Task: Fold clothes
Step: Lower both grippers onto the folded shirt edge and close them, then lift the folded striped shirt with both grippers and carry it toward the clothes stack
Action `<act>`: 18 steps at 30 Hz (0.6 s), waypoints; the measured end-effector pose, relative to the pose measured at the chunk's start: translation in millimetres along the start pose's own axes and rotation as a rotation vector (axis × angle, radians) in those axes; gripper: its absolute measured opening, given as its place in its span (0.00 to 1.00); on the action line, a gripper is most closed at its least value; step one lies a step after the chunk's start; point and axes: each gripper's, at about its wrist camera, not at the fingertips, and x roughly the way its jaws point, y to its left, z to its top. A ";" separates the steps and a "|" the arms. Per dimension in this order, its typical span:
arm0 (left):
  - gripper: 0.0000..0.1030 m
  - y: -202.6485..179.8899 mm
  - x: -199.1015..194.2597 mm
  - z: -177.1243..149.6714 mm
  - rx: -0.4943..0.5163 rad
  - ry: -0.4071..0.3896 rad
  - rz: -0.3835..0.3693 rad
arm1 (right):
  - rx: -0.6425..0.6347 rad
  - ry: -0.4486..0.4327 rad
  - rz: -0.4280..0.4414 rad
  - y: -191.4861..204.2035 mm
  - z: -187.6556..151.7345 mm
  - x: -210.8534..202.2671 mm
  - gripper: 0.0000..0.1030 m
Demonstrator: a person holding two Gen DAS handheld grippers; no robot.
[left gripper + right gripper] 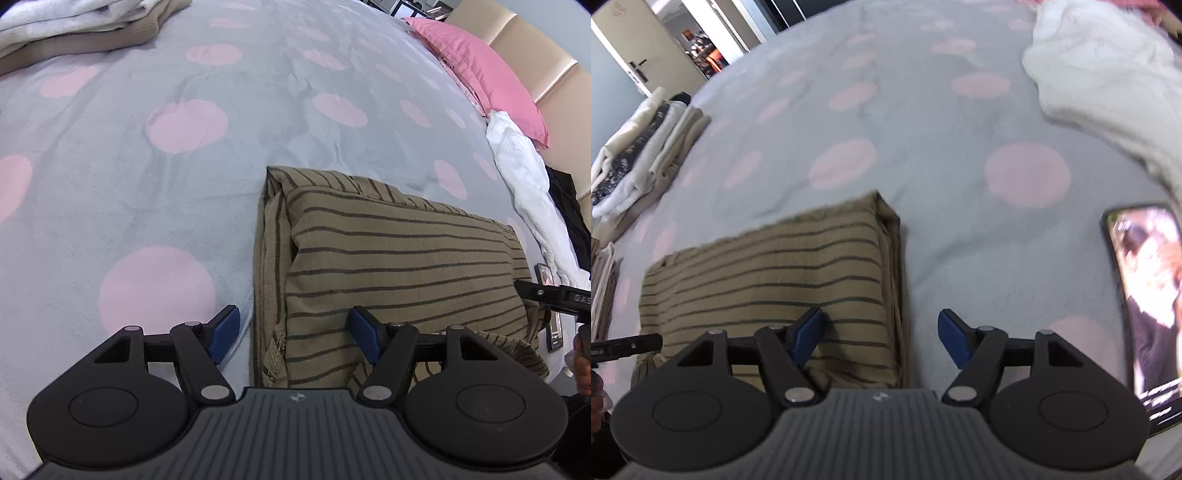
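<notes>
A folded olive-brown garment with dark stripes (399,258) lies flat on the grey bedspread with pink dots (166,184). My left gripper (294,336) is open and straddles the garment's left edge: one blue pad is over the bedspread, the other over the cloth. My right gripper (881,336) is also open and straddles the right edge of the same garment (768,273). Neither gripper's pads press on the fabric. The far edge of each view shows a black part of the other gripper.
A stack of folded clothes (639,158) sits at the far left of the bed. A crumpled white garment (1108,81) and a lit phone (1145,295) lie to the right. A pink pillow (480,74) leans on the beige headboard (535,48).
</notes>
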 end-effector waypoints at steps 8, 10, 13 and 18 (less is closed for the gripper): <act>0.62 -9.5 7.4 -2.3 0.060 0.001 0.034 | -0.073 0.015 -0.008 15.7 -7.5 11.4 0.66; 0.59 -11.4 7.8 -3.4 0.070 -0.004 0.041 | -0.075 0.014 -0.002 16.3 -8.1 11.5 0.61; 0.55 -14.1 7.4 -5.6 0.079 -0.015 0.051 | -0.069 0.014 0.006 17.6 -9.2 11.4 0.56; 0.32 -19.0 6.7 -6.1 0.093 -0.019 0.016 | -0.088 0.007 0.028 23.6 -13.3 10.2 0.38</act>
